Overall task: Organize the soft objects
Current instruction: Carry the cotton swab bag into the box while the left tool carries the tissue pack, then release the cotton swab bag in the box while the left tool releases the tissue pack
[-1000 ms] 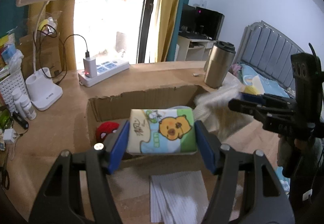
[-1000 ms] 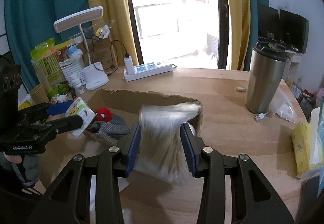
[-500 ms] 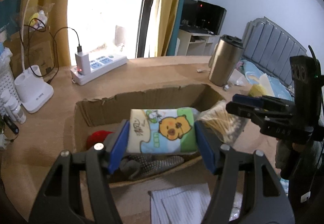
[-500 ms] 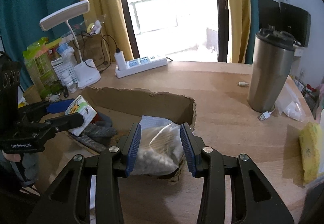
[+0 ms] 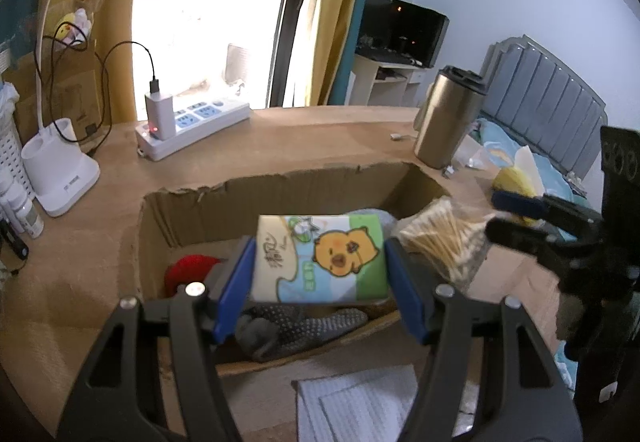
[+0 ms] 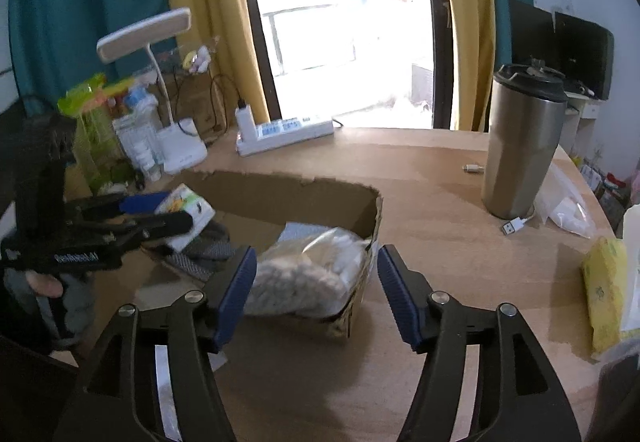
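My left gripper (image 5: 320,282) is shut on a tissue pack (image 5: 320,258) printed with a yellow cartoon animal, holding it over the open cardboard box (image 5: 280,182). Below it in the box lie a red plush (image 5: 188,270) and a grey dotted sock (image 5: 300,326). At the box's right end rests a clear bag of cotton swabs (image 6: 308,266). My right gripper (image 6: 316,290) is opening around that bag, and its blue pads stand clear of it on both sides. The right wrist view also shows the left gripper (image 6: 160,214) with the tissue pack (image 6: 186,206).
A steel tumbler (image 6: 520,146) and a USB plug (image 6: 514,226) stand right of the box. Behind it are a power strip (image 6: 284,132) and a white desk lamp (image 6: 180,150). A yellow pack (image 6: 604,294) lies far right. White paper towels (image 5: 360,410) lie in front of the box.
The right gripper lowered the swab bag into the box's right end and its jaws parted off it. The left gripper carried the tissue pack forward over the box.
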The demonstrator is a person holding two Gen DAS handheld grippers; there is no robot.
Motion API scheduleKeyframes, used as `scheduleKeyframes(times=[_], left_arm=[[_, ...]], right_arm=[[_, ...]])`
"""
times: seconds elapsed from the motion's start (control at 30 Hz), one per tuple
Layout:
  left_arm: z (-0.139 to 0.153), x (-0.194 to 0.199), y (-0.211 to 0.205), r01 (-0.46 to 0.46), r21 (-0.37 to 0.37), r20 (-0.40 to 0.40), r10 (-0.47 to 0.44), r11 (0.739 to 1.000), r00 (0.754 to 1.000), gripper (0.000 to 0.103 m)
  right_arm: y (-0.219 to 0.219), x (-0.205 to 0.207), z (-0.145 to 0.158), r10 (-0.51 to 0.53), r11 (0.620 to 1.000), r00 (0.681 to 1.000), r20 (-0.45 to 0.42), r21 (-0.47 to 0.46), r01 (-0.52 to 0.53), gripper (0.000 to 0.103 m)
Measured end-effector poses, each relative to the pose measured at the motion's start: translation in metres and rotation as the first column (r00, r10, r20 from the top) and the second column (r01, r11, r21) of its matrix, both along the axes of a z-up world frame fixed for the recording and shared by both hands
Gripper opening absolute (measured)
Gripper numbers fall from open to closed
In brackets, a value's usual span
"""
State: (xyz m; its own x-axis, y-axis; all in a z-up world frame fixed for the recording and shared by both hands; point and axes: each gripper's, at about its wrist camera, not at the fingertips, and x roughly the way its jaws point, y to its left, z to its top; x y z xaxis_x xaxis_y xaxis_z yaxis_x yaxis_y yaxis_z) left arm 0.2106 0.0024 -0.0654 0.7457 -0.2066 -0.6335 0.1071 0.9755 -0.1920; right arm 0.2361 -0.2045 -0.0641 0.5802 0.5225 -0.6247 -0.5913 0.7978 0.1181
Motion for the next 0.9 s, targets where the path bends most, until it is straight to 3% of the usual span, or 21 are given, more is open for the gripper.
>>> scheduleKeyframes(times=[0.23, 0.4, 0.47, 0.73, 0.9], left_arm=[[0.003, -0.009, -0.001, -0.004, 0.029, 0.013, 0.004, 1.000, 1.000, 0.066], [0.003, -0.004, -0.003, -0.007, 0.048, 0.016, 0.006, 0.999, 1.000, 0.066], [0.001, -0.001, -0.003, -0.008, 0.046, 0.009, 0.007, 0.999, 1.000, 0.066], [-0.011, 0.022, -0.003, -0.037, 0.042, -0.029, 0.038, 0.998, 0.999, 0.066], [-0.016, 0.036, -0.002, -0.068, 0.053, -0.044, 0.071, 0.996, 0.997, 0.066]], right_arm=[[0.006, 0.012, -0.016, -0.064, 0.998, 0.998, -0.014, -0.027, 0.064, 0.069], [0.015, 0.035, -0.041, -0.088, 0.992, 0.990, -0.111, -0.097, 0.077, 0.069], [0.012, 0.040, -0.044, -0.086, 0.995, 0.987, -0.138, -0.067, 0.078, 0.070], [0.008, 0.044, -0.030, -0.061, 0.998, 0.994, -0.086, -0.036, 0.058, 0.070], [0.009, 0.061, -0.040, -0.066, 0.997, 0.992, -0.109, -0.046, 0.062, 0.070]])
